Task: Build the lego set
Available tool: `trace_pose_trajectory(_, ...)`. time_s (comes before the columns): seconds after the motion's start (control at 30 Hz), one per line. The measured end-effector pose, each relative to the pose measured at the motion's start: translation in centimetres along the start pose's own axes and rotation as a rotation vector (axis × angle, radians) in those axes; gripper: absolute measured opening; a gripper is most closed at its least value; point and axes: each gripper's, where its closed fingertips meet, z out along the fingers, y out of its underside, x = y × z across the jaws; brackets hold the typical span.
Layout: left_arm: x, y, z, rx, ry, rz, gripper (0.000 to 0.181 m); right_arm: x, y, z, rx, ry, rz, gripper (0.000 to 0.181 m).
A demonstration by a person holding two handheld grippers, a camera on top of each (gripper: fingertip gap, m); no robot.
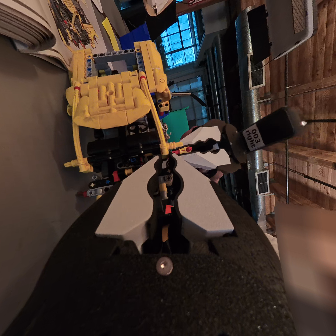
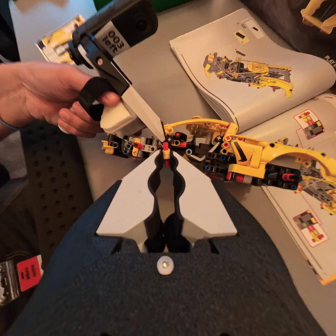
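Note:
A yellow and black lego car model (image 2: 245, 151) lies on the grey table (image 2: 151, 76). It also shows in the left wrist view (image 1: 112, 101), seen end on. My right gripper (image 2: 166, 154) is shut on a small red and yellow pin piece (image 2: 166, 152) and holds it against the model's black middle frame. My left gripper (image 1: 165, 160) is shut on the model's frame right beside that spot. In the right wrist view the left gripper (image 2: 162, 138) comes in from the upper left, held by a hand (image 2: 36, 94). The right gripper (image 1: 181, 149) shows in the left wrist view with the pin piece (image 1: 183, 150) at its tip.
An open instruction booklet (image 2: 245, 63) lies behind the model, and its near page (image 2: 300, 200) runs under the model's right end. A dark box (image 2: 283, 21) stands at the back right. A black perforated mat (image 2: 51, 172) lies at the left. A second booklet (image 2: 54, 45) lies at the back left. Left and right tips are no more than a few centimetres apart.

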Motion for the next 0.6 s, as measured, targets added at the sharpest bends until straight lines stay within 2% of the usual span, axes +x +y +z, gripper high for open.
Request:
trace_pose_trajectory(0.07, 0.00, 0.01, -0.01, 0.000, 0.001, 0.000, 0.007, 0.09, 0.03, -0.02, 0.019, -0.005, -0.002, 0.006)
trace_pose_trajectory(0.27, 0.01, 0.09, 0.08, -0.004, -0.009, 0.008, 0.007, -0.05, 0.32, -0.07, -0.092, 0.137, -0.174, 0.006)
trace_pose_trajectory(0.4, 0.00, 0.09, 0.06, -0.006, -0.009, 0.011, 0.007, -0.01, 0.57, -0.06, -0.115, 0.032, 0.041, 0.006)
trace_pose_trajectory(0.6, 0.01, 0.02, 0.11, 0.001, -0.018, 0.017, 0.007, 0.09, 0.48, -0.07, -0.139, 0.053, -0.088, 0.005)
